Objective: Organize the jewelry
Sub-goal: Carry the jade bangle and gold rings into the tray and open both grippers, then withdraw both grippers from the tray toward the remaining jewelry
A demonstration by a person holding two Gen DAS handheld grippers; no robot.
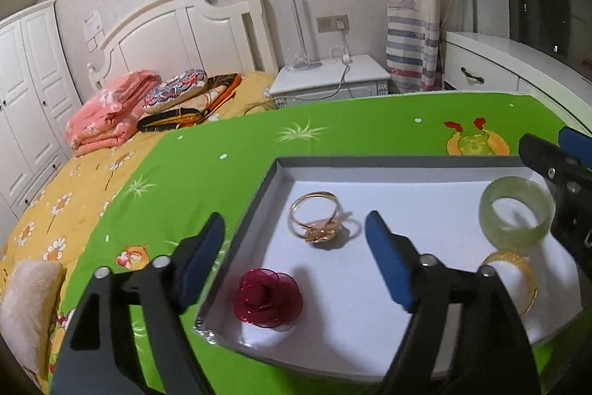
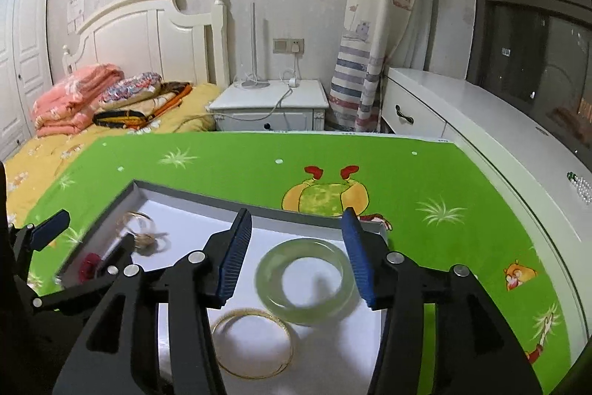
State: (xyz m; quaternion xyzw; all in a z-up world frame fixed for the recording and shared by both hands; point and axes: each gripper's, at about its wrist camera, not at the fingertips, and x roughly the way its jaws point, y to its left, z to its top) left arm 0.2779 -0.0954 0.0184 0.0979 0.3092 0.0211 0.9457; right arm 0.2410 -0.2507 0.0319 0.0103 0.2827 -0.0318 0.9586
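Four pieces lay in tray (image 1: 281,173): gold ring (image 1: 318,223), red flower (image 1: 267,298), green bangle (image 2: 305,280), gold bangle (image 2: 253,343). Your left gripper (image 1: 296,260) and right gripper (image 2: 296,256) hovered spread wide, gripping nothing. Sorting looked nearly done; nothing visible left outside.

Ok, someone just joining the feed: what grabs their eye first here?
Probably the bright green cartoon tablecloth under a shallow white tray. In the tray, the pale green jade bangle lies between the open right gripper fingers, with a thin gold bangle just nearer the camera. The left gripper, also open, hovers over a red wire rose and gold ring.
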